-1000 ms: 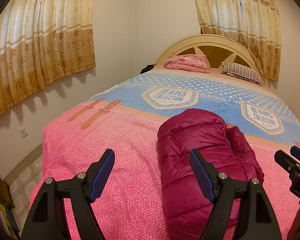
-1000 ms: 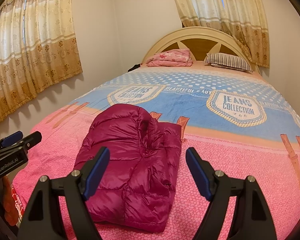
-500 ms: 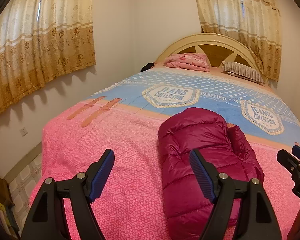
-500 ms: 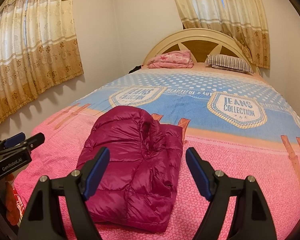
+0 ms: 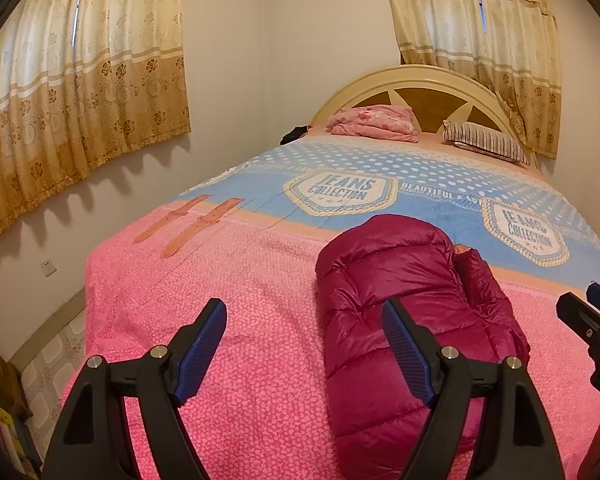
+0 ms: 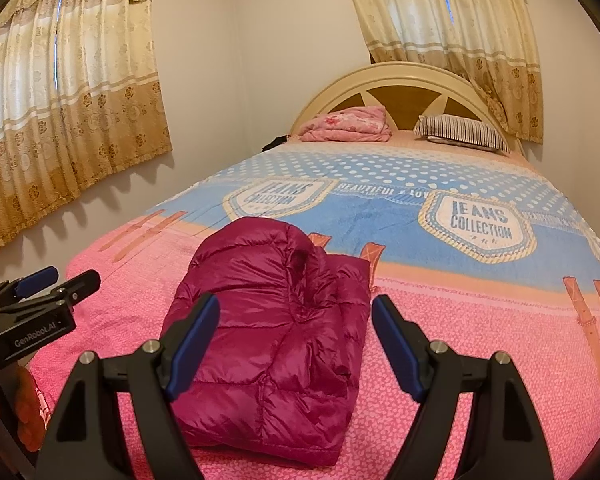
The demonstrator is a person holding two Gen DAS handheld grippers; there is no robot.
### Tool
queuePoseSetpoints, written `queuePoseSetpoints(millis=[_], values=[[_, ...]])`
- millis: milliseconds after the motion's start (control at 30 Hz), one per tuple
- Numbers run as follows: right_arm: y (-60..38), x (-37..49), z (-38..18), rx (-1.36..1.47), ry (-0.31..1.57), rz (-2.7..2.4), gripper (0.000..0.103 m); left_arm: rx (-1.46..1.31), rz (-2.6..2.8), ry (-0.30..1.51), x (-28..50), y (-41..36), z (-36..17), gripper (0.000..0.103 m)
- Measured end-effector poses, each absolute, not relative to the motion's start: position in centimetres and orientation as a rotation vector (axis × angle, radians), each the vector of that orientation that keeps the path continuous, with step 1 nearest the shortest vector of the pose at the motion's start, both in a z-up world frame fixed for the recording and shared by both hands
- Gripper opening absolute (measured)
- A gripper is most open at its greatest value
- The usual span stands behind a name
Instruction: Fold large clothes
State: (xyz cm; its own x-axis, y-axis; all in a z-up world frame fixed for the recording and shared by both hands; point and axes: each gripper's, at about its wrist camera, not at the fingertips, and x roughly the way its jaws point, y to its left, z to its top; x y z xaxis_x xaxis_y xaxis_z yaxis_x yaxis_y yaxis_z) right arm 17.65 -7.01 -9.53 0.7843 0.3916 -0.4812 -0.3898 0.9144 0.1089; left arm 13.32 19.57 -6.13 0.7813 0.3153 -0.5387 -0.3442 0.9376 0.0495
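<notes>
honestly, not everything shows: the near end of the magenta puffer jacket (image 5: 400, 300) sits behind the left gripper (image 5: 304, 346) and is cut off at the lower edge of the left view, and the dark bundle (image 6: 275, 142) by the headboard is too small to make out. the jacket lies folded on the pink end of the bed (image 6: 480, 320), centre low in the right view. the right gripper (image 6: 296, 338) hangs above it, fingers spread wide, gripping nothing. the left fingers have just been opening a touch, with nothing between them. otherwise, compared with a second ago, nothing has shifted.
</notes>
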Motion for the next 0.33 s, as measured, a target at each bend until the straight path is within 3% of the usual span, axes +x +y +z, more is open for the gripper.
queuePoseSetpoints(millis=[333], values=[[-7.06, 17.64, -9.57, 0.004, 0.522, 0.422, 0.081, -0.017, 0.366, 0.551, 13.12, 19.14, -6.27, 0.083]])
